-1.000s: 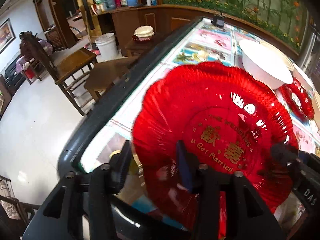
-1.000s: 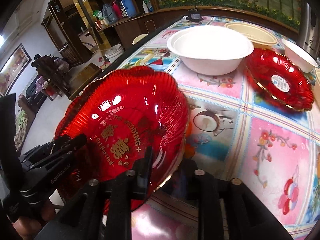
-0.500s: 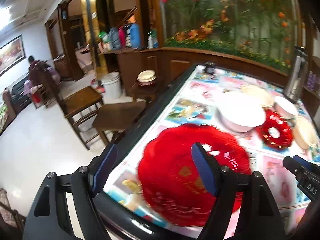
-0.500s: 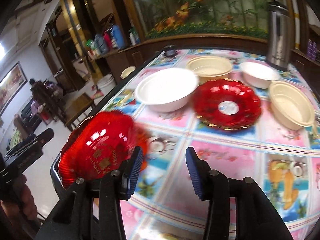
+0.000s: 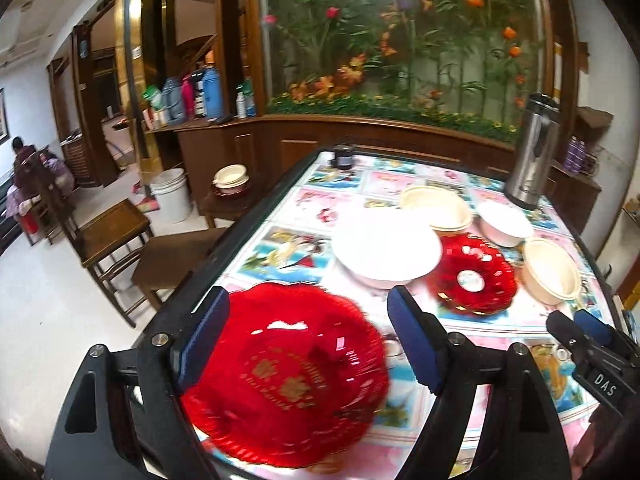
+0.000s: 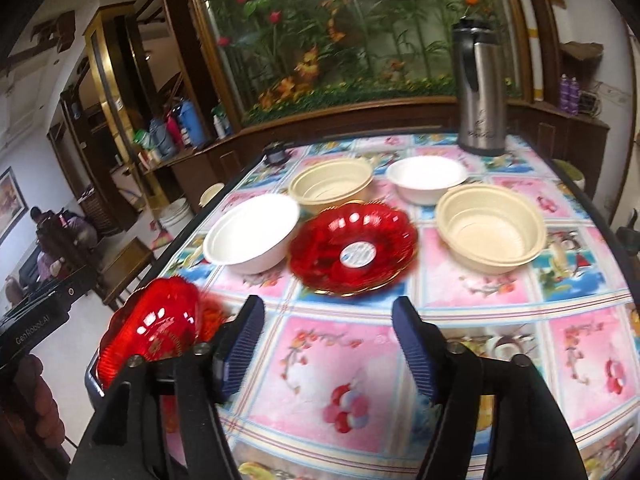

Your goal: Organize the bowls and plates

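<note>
**Plates and bowls lay loose while both grippers stood empty**

Plates and bowls were spread over the table [image 6: 500,336], none yet stacked. The large red plate [image 5: 288,384] sat at the near left corner, close to the dark edge, flat on the patterned cloth; it looked placed there as the start of a plate pile, though that is a judgement. The left gripper [image 5: 308,344] hung above it with its jaws opening wide, the blue pads [image 5: 204,340] clear of the rim and nothing pinched between them. The right gripper [image 6: 328,348] pointed toward the middle of the table, its jaws also opening, with only cloth showing in the gap.

The small red plate [image 6: 352,250] lay further in, just beside the big white bowl [image 6: 254,236], whether touching it I cannot tell. Two cream bowls [image 6: 490,232] and a smaller white bowl [image 6: 426,178] stood behind, apart from each other, with a steel flask [image 6: 480,92] at the far edge. Sorting likely remained almost wholly ahead: the small red plate seemed the natural next pick, since it matched the near one.
</note>
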